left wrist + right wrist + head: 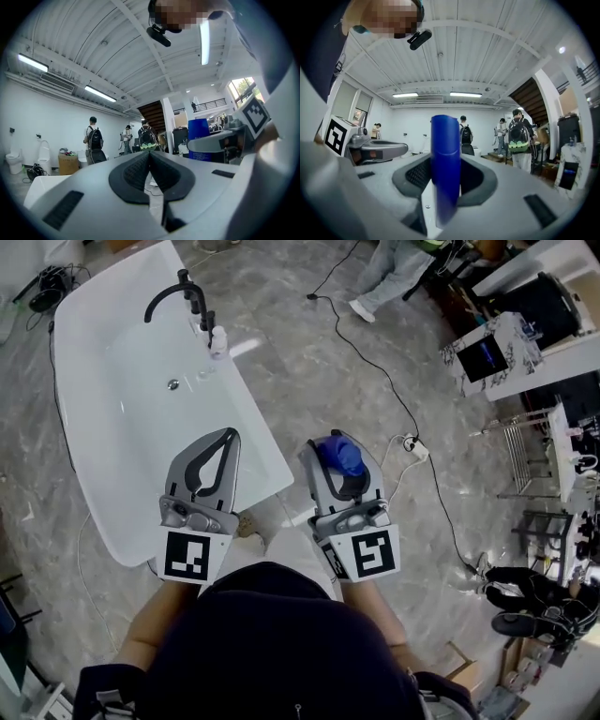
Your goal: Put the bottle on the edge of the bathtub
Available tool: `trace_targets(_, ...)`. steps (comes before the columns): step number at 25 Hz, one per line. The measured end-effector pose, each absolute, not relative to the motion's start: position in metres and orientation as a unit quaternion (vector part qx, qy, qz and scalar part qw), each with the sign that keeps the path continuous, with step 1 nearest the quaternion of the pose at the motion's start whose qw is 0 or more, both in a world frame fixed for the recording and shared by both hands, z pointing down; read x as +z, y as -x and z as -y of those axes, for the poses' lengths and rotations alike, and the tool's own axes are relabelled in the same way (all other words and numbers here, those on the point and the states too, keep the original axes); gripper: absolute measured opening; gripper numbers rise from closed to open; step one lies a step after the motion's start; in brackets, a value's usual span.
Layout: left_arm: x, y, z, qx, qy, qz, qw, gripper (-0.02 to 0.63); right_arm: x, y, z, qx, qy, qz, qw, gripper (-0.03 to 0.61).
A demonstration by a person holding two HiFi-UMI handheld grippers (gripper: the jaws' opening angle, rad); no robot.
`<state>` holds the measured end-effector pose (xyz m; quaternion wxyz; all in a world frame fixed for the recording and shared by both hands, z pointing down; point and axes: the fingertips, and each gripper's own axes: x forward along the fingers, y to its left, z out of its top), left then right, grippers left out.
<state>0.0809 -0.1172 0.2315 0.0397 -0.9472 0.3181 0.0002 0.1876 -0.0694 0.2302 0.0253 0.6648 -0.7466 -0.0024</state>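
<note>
Right gripper (338, 450): jaws held part-way apart, clamped on the blue bottle (445, 159). The bottle's long axis stands upright between the pads in the right gripper view.

Left gripper (221, 439): jaws together, nothing between them.

Key relation: the bathtub (265, 454) lies to the left of and ahead of the right gripper, and its near rim is just beyond the left gripper's tips. The left gripper is nearer to the rim, but the right gripper carries the bottle. Judgement: it must move leftward across to reach the rim.

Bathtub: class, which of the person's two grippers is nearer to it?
Left. The left gripper, jaws shut, is at the bathtub's near rim. The right gripper, holding the blue bottle, is off to the tub's right, over the floor.
</note>
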Motion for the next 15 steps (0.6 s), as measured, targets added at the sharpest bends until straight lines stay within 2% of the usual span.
trace_targets(7,0.237,-0.060,0.139,-0.027,0.927,-0.371,0.050,0.003,0.225,-0.175,0.112,-0.009,-0.612,0.790,0.025,0.147)
trace_targets(15,0.216,-0.048,0.159,0.009,0.894,-0.446,0.029,0.003,0.212,-0.171,0.139,-0.023,-0.554,0.832,0.015,0.147)
